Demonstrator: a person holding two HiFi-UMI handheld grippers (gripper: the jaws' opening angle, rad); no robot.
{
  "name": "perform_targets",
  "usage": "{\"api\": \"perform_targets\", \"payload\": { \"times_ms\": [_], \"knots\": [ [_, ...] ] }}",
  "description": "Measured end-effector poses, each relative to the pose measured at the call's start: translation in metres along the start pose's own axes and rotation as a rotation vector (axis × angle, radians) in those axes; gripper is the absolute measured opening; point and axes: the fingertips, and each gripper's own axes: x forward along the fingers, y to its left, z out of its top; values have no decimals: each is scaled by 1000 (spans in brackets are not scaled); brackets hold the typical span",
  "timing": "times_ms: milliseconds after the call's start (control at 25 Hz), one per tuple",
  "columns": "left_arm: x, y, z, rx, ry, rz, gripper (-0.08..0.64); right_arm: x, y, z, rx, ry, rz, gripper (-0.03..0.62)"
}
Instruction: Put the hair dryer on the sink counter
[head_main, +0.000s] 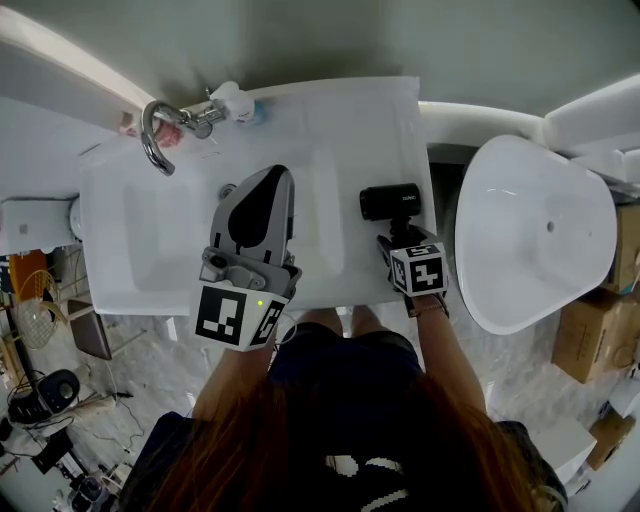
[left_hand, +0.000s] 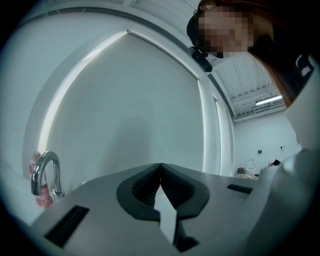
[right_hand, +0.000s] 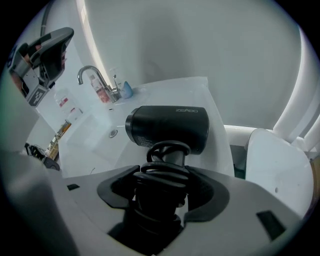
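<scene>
My right claw (right_hand: 162, 187) is clamped on the handle of the black hair dryer (right_hand: 167, 127). The jaws stand fairly wide, with the handle and the cord (right_hand: 165, 172) coiled round it filling the gap between them. The dryer's barrel lies crosswise above my jaws, its lettered side turned toward me.

From the head view, the hair dryer (head_main: 390, 202) sits over the flat right part of the white sink worktop (head_main: 380, 130), just beside the basin (head_main: 160, 240), with my right claw (head_main: 395, 243) reaching in from the near edge. I cannot tell whether the dryer's body touches the worktop or hangs just above it.

My left claw (left_hand: 160, 165) is closed, its tips meeting with nothing between them. In the head view it (head_main: 280, 175) is raised over the middle of the sink, pointing toward the wall.

The chrome faucet (head_main: 155, 135) curves up at the back left corner of the worktop, with a pink bottle (right_hand: 102, 90) and a small blue thing (right_hand: 126, 91) near its base. A white tub (head_main: 540, 230) stands to the right of the sink.
</scene>
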Motion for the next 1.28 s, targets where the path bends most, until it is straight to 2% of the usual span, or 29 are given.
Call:
{"api": "perform_targets", "payload": {
  "times_ms": [200, 440, 520, 600, 720, 920, 1040, 1120, 1160, 1240, 1280],
  "knots": [
    [-2, -3, -1, -2, -1, -4, 18, 1, 0, -6, -46, 41, -31, 295],
    [-4, -6, -3, -1, 2, -6, 18, 0, 0, -8, -22, 44, -26, 303],
    [-5, -7, -2, 0, 0, -4, 18, -2, 2, -8, 2, 40, 0, 310],
    [-6, -7, 0, 0, -2, -2, 18, -3, 6, -10, 31, 50, 44, 351],
    [-8, -7, 2, 3, -8, -1, 18, -10, 9, -12, 44, 59, 77, 377],
    [-11, -8, 12, 15, -27, 1, 18, -39, 3, 4, 78, 24, 102, 380],
    [-14, -3, 23, 33, -49, 23, 18, -65, -5, 26, 94, -47, 107, 364],
    [-16, 1, 30, 41, -66, 35, 18, -86, -11, 47, 77, -128, 90, 322],
    [-17, 2, 33, 46, -73, 39, 18, -97, -13, 58, 60, -175, 75, 262],
    [-20, 1, 39, 52, -83, 46, 18, -121, -15, 80, 1, -270, 28, 82],
    [-21, 0, 42, 54, -88, 49, 18, -134, -13, 91, -35, -314, 6, 17]
  ]
}}
